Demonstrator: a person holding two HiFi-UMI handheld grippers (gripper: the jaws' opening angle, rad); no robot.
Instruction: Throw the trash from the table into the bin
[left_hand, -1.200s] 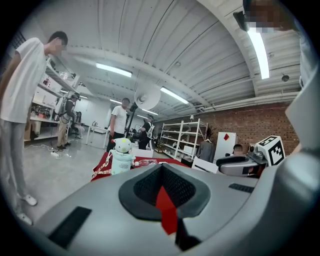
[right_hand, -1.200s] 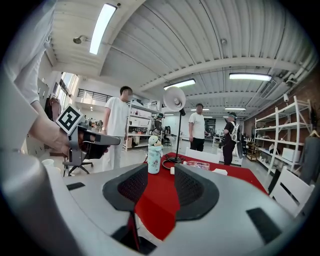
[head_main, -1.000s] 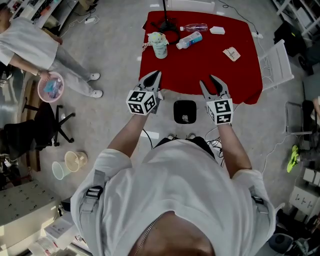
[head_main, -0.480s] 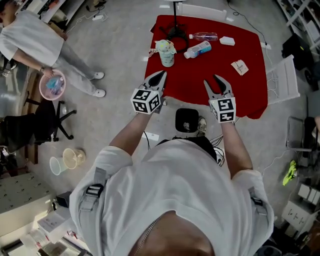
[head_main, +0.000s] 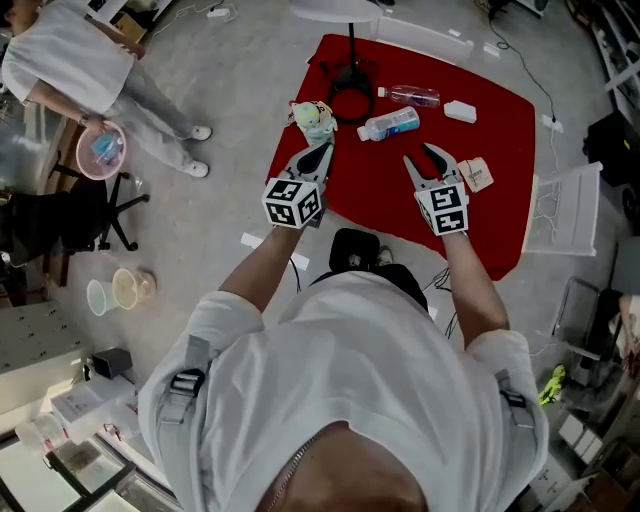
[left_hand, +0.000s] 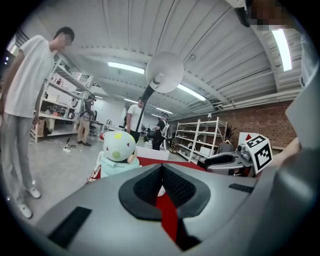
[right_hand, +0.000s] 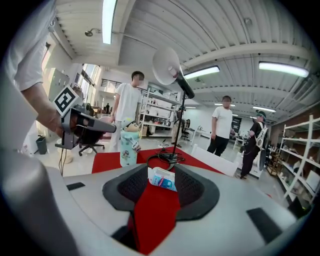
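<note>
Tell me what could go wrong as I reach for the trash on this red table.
1. The right gripper, jaws apart, lines up with the bottle lying on its side; it may roll away when pinched.
2. The left gripper, jaws together, is near the upright cup and could tip it.
3. The cable looped at the stand behind the bottle might snag.
</note>
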